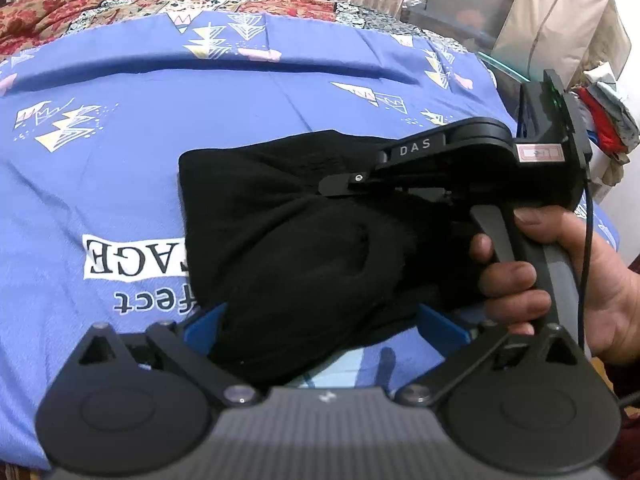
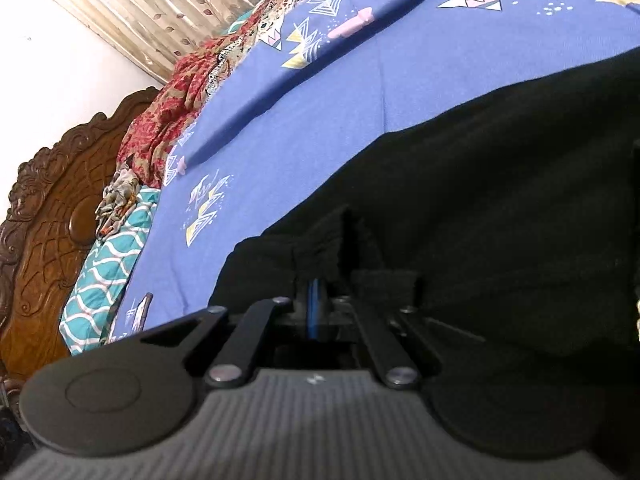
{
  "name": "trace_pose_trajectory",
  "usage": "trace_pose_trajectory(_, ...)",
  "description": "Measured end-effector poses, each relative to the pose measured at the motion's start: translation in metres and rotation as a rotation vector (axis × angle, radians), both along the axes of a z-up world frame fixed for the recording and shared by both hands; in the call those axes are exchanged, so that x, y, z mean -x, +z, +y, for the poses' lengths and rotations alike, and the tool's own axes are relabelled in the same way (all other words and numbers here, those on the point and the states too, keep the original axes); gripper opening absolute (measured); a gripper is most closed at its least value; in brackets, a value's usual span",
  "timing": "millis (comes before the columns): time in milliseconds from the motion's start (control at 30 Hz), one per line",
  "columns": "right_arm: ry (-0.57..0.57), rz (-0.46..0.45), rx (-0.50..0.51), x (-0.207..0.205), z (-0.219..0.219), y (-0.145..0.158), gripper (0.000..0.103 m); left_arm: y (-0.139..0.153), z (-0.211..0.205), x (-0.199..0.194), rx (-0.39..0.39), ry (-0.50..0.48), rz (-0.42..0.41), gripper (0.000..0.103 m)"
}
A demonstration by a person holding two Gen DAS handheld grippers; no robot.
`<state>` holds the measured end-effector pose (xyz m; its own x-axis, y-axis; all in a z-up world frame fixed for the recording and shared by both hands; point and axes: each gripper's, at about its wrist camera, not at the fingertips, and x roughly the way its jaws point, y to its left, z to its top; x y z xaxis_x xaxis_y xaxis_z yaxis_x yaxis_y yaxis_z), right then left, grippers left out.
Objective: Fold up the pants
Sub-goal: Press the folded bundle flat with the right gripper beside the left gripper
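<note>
Black pants (image 1: 288, 232) lie bunched in a folded heap on a blue patterned bed sheet (image 1: 160, 120). My left gripper (image 1: 324, 324) stands open at the near edge of the heap. Its blue fingertips (image 1: 204, 328) are spread wide, with a lump of the black cloth lying between them. My right gripper (image 1: 336, 184), held by a hand (image 1: 560, 272), comes in from the right over the top of the pants. In the right wrist view, the right gripper (image 2: 314, 280) has its blue pads pressed together, and the black pants (image 2: 480, 200) gather around its tips.
A red patterned blanket (image 1: 60, 8) lies crumpled along the far side of the bed. Plastic boxes (image 1: 472, 0) and piled clothes (image 1: 608, 120) stand beyond the right edge. A carved wooden headboard (image 2: 52, 240) and a teal pillow (image 2: 108, 264) are at the left in the right wrist view.
</note>
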<state>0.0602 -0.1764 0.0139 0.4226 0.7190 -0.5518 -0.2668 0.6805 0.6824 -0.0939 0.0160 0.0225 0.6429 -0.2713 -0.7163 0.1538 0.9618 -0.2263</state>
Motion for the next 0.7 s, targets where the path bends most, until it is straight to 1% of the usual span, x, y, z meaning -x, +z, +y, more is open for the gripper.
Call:
trace_pose_trajectory(167,0.003,-0.012,-0.001,0.004,-0.004,-0.001,0.000,0.001,0.001,0.001,0.002,0.004,0.003,0.103)
trace_pose_trajectory(367,-0.011,0.006,-0.013,0.009,-0.011,0.003,0.000,-0.001,0.006,0.002,0.015,0.020,0.013,0.103)
trace_pose_trajectory(433,0.000,-0.018,-0.003,0.017,-0.016,0.010,0.001,-0.003,0.008,0.002,0.021,0.032,0.021,0.103)
trace_pose_trajectory(500,0.031,-0.073,0.025,0.029,-0.020,0.017,0.004,-0.006,0.012,-0.001,0.036,0.046,0.035,0.103)
trace_pose_trajectory(567,0.058,-0.116,0.048,0.041,-0.023,0.020,0.004,-0.008,0.015,-0.002,0.052,0.057,0.046,0.103)
trace_pose_trajectory(633,0.060,-0.137,0.063,0.048,-0.024,0.019,0.004,-0.008,0.015,-0.002,0.054,0.057,0.043,0.103)
trace_pose_trajectory(700,0.050,-0.137,0.063,0.049,-0.025,0.017,0.003,-0.008,0.013,-0.002,0.045,0.055,0.042,0.103)
